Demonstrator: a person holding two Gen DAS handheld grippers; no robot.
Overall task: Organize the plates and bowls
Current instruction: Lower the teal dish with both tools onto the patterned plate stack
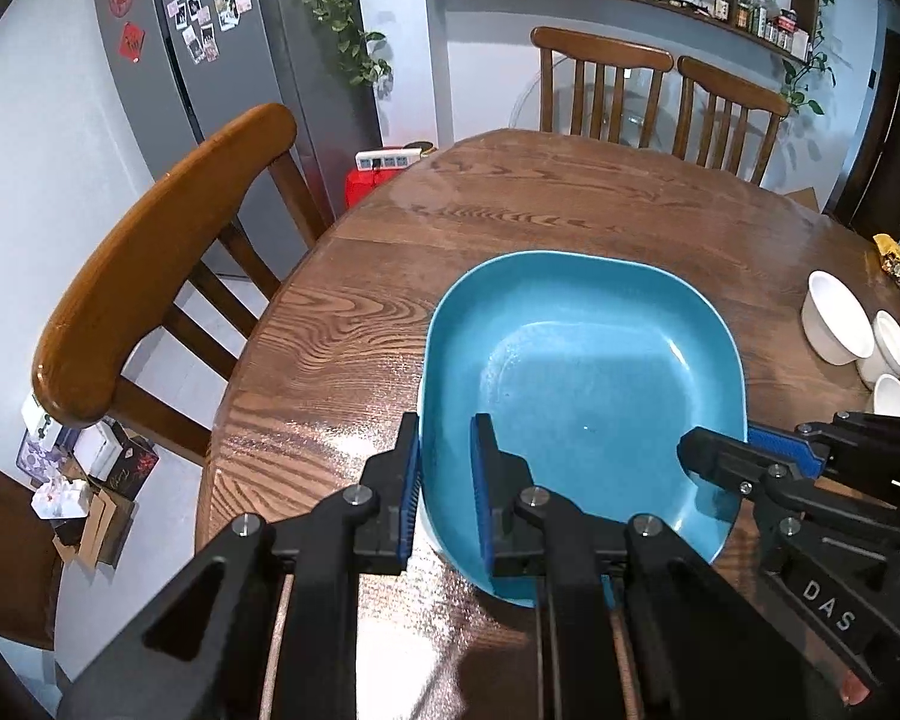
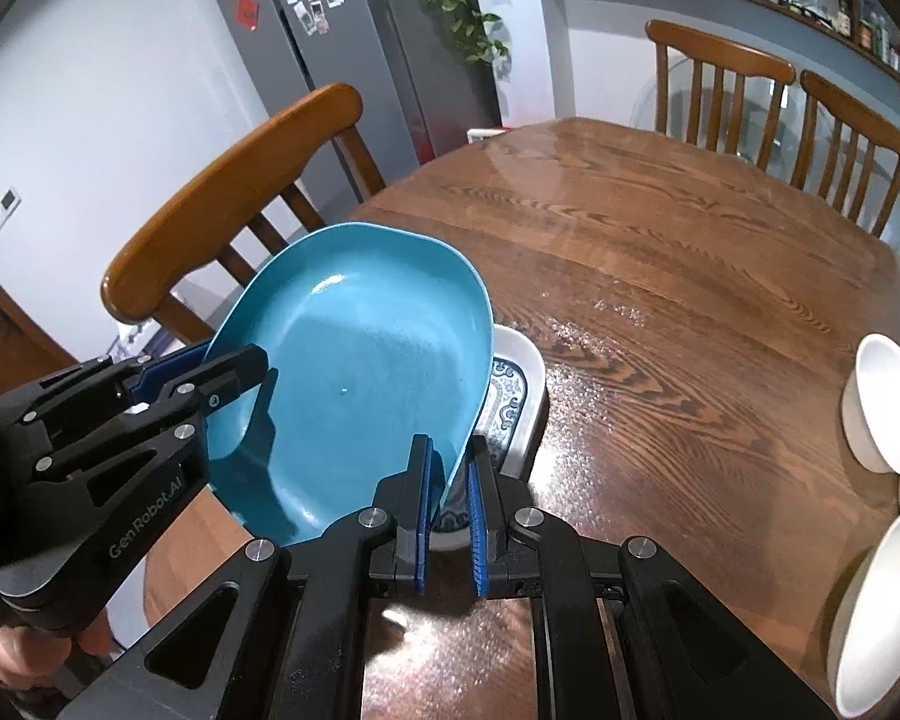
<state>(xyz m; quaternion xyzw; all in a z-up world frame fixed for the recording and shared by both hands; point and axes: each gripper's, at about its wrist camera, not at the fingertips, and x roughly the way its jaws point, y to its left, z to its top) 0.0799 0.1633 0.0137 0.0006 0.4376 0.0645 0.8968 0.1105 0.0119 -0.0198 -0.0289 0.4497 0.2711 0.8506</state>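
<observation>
A blue squarish plate (image 1: 582,384) is held over the wooden table (image 1: 510,204). My left gripper (image 1: 447,468) is shut on its left rim. My right gripper (image 2: 450,492) is shut on its right rim; it shows in the left wrist view (image 1: 744,450) too. In the right wrist view the blue plate (image 2: 354,384) tilts above a white plate with a blue pattern (image 2: 513,396) that lies on the table (image 2: 660,252). The left gripper (image 2: 222,378) shows at the plate's far rim. White bowls (image 1: 837,318) stand at the right.
Three white bowls (image 2: 888,414) stand near the table's right edge. Wooden chairs (image 1: 168,276) stand at the left and the far side (image 1: 606,84). A fridge (image 1: 210,48) is behind the left chair. Snack packets (image 1: 897,264) lie at the far right.
</observation>
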